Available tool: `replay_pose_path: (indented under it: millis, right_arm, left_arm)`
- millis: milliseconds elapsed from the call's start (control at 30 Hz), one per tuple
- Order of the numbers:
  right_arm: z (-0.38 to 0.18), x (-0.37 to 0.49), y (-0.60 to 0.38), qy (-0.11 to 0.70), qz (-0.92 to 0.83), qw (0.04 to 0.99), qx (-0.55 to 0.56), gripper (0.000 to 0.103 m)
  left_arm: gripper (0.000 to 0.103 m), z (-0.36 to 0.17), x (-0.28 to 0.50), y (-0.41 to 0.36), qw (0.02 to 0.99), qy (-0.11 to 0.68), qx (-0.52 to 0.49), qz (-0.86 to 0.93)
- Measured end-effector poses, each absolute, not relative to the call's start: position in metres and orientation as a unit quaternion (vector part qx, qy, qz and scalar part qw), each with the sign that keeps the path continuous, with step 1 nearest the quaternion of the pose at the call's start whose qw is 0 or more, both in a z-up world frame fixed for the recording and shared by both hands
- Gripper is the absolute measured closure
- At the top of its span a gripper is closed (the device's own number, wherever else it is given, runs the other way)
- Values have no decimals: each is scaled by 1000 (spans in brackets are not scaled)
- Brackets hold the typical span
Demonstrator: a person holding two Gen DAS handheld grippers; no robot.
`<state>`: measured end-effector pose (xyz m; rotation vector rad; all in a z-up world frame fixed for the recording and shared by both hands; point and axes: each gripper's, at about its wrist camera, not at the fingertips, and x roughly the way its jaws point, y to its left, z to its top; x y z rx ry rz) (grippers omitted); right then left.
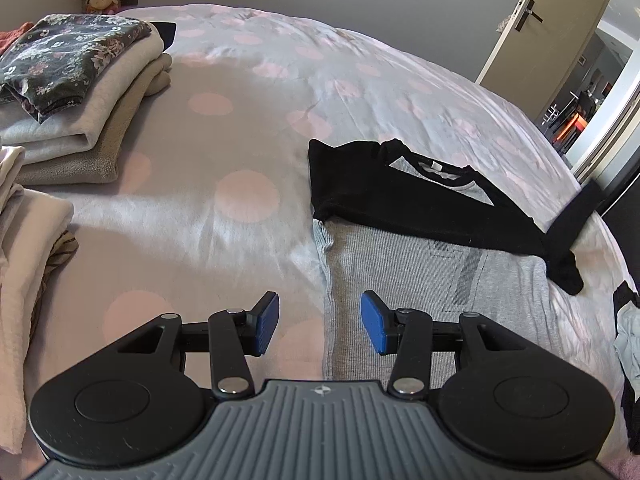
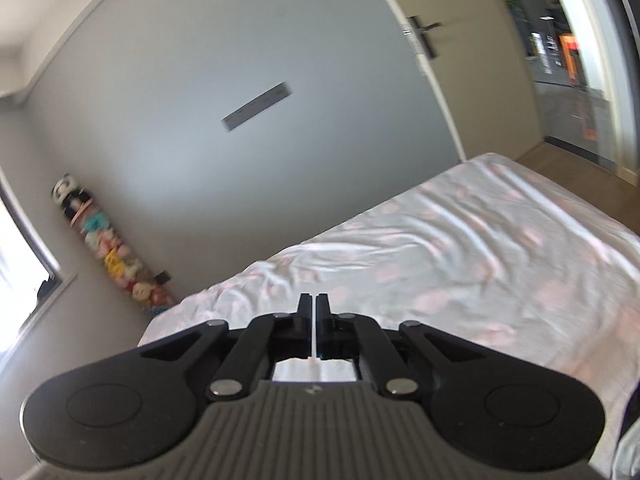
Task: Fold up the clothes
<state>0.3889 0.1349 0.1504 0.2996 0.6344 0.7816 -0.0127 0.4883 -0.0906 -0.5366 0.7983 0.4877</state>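
Observation:
A grey long-sleeved shirt [image 1: 400,280] with black sleeves and a black collar lies flat on the dotted bedsheet [image 1: 224,200]. Its left black sleeve [image 1: 344,184] is folded in across the chest. The other black sleeve [image 1: 576,216] sticks out past the bed's right edge. My left gripper [image 1: 320,320] stands open just above the shirt's left side hem, with nothing between its blue pads [image 1: 374,322]. In the right wrist view my right gripper [image 2: 314,300] is shut, high above the bed and aimed at the far wall. I see no cloth between its jaws.
A stack of folded clothes [image 1: 80,92] topped by a dark floral piece sits at the bed's far left. Cream folded cloth [image 1: 24,260] lies nearer on the left. Loose dark and pale clothes [image 1: 628,340] lie at the right edge. An open door [image 1: 532,20] stands beyond the bed.

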Motion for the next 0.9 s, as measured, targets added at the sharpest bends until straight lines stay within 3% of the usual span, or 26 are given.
replay_pose_path:
  millis: [167, 500, 600, 667, 900]
  right_arm:
    - [123, 373, 197, 335, 390, 853, 86, 101]
    - [-21, 408, 218, 439, 321, 839, 5, 93]
    - [-60, 421, 232, 464, 311, 829, -2, 88]
    - [-85, 429, 244, 478, 304, 824, -6, 74]
    - [-141, 447, 291, 501, 283, 817, -45, 63]
  left_arm:
    - [59, -94, -14, 492, 859, 381, -258, 225]
    - [57, -119, -3, 500, 849, 413, -243, 224]
    - [57, -129, 4, 505, 839, 431, -243, 227]
    - [57, -133, 9, 506, 833, 445, -234, 232]
    - [57, -143, 23, 514, 806, 488, -221, 253]
